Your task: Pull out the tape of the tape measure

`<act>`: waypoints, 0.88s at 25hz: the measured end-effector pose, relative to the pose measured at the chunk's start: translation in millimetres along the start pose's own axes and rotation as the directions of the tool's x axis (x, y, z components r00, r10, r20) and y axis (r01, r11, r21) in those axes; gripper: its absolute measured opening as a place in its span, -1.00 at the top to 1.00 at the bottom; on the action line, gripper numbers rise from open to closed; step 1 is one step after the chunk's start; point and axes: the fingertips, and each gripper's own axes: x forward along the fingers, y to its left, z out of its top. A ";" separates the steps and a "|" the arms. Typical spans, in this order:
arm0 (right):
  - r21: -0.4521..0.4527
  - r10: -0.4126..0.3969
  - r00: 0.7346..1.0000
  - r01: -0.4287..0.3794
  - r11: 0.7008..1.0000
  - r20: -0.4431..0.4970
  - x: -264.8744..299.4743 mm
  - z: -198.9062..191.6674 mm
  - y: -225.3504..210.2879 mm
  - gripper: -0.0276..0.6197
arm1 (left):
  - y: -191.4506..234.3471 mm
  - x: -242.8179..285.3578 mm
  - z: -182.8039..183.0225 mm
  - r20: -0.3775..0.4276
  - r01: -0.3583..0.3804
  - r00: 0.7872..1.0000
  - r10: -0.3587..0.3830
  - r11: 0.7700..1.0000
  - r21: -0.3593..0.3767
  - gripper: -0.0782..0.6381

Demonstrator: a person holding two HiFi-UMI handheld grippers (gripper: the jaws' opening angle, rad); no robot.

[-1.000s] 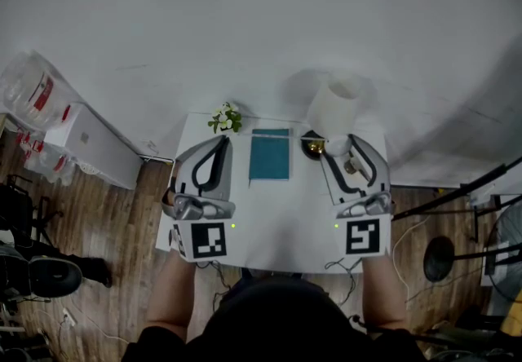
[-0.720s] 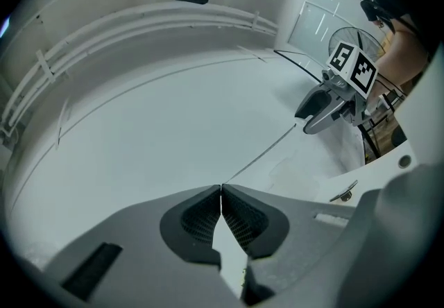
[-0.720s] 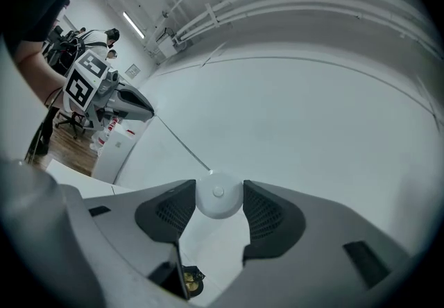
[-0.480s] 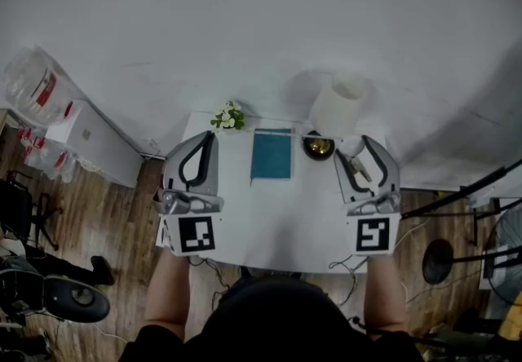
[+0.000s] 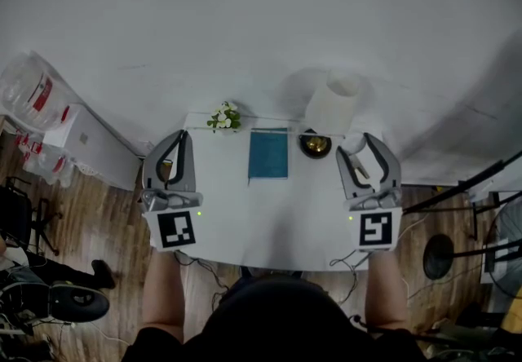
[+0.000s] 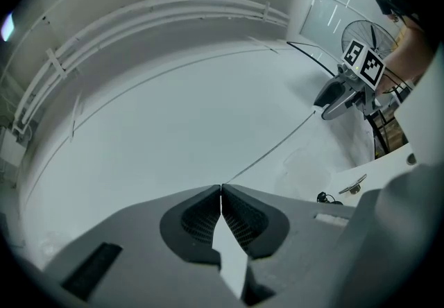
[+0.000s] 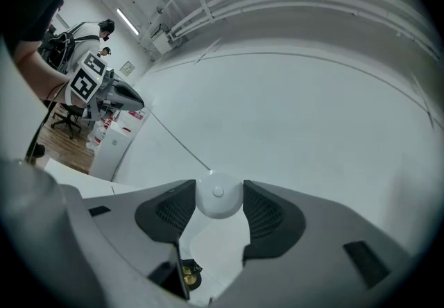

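Note:
My right gripper point(image 7: 218, 204) is shut on a small round white tape measure point(image 7: 218, 193), held up above the white table point(image 5: 269, 226). In the right gripper view a thin line of tape point(image 7: 177, 139) stretches from it to my left gripper point(image 7: 116, 95). My left gripper point(image 6: 221, 190) is shut on the tape's end, and in its own view the tape point(image 6: 277, 148) runs taut to the right gripper point(image 6: 340, 95). From the head view the left gripper point(image 5: 174, 140) is over the table's left edge and the right gripper point(image 5: 365, 142) over its right edge; the tape is too thin to make out there.
On the table's far side lie a teal book point(image 5: 269, 155), a small flowering plant point(image 5: 223, 117), a brass bowl point(image 5: 315, 144) and a white lamp shade point(image 5: 333, 106). A white cabinet point(image 5: 90, 144) stands to the left. Stands and cables crowd the floor at right.
The left gripper has moved left, away from the right one, which shifted slightly right. The gap between the two grippers has widened and the tape spans a longer stretch.

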 end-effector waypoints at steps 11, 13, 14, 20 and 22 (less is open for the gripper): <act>0.010 -0.024 1.000 0.024 1.000 -0.020 0.9 -8.2 -8.8 0.24 | 24.8 -2.0 -18.9 -0.054 -0.059 0.997 0.059 0.998 0.012 0.76; 0.009 -0.032 0.999 0.032 0.999 -0.027 0.8 -11.7 -12.2 0.24 | 30.1 -3.1 -22.4 -0.061 -0.072 0.995 0.073 0.997 0.012 0.76; 0.008 -0.034 0.999 0.035 0.999 -0.028 0.6 -13.1 -13.4 0.24 | 32.4 -3.7 -23.7 -0.061 -0.078 0.995 0.079 0.997 0.013 0.76; -0.008 -0.033 0.999 0.033 0.999 -0.039 2.6 -19.0 -14.6 0.24 | 36.0 -3.4 -29.7 -0.063 -0.096 0.993 0.099 0.995 0.038 0.76; 0.001 -0.038 0.998 0.039 0.999 -0.041 3.6 -21.8 -16.2 0.24 | 38.9 -3.1 -34.9 -0.077 -0.109 0.991 0.111 0.993 0.035 0.76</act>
